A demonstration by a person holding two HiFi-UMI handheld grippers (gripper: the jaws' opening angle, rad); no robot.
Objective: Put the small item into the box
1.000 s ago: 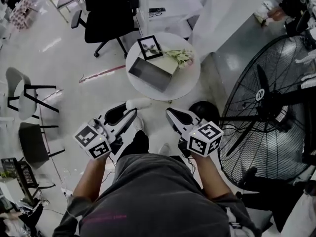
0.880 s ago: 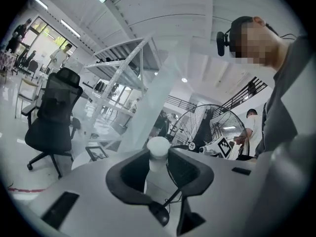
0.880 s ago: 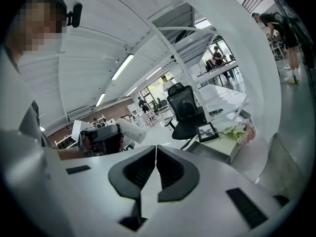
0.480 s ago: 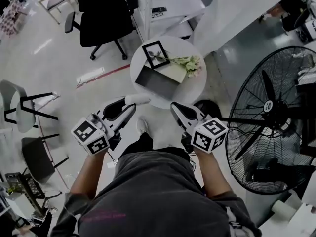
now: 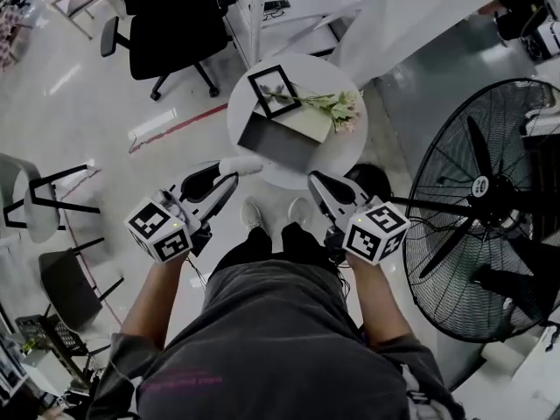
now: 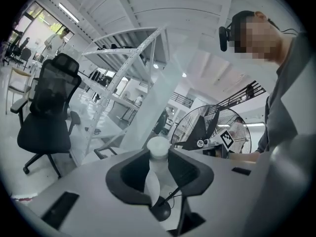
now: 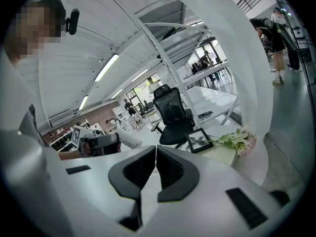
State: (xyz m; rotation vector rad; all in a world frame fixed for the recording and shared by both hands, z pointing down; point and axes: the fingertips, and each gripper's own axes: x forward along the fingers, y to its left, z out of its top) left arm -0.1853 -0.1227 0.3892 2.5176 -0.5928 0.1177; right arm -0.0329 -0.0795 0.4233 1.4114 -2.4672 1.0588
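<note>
A small white bottle (image 5: 240, 165) with a round cap (image 6: 158, 147) is clamped between the dark pads of my left gripper (image 5: 229, 175), which is shut on it and held over the floor just short of the round table (image 5: 348, 156). The box (image 5: 282, 129) stands open on that table, grey inside with a cream flap; it also shows in the right gripper view as the box (image 7: 223, 154). My right gripper (image 5: 317, 180) is shut with its pads touching and nothing between them (image 7: 154, 154), level with the left gripper and near the table's front rim.
A black picture frame (image 5: 269, 90) and a spray of flowers (image 5: 338, 108) lie beside the box. A large black floor fan (image 5: 490, 199) stands close on the right. A black office chair (image 5: 166, 33) is beyond the table, other chairs (image 5: 39, 195) at left.
The table and box have drawn nearer to both grippers as the person stepped forward. The left gripper keeps its hold on the bottle; the right stays shut.
</note>
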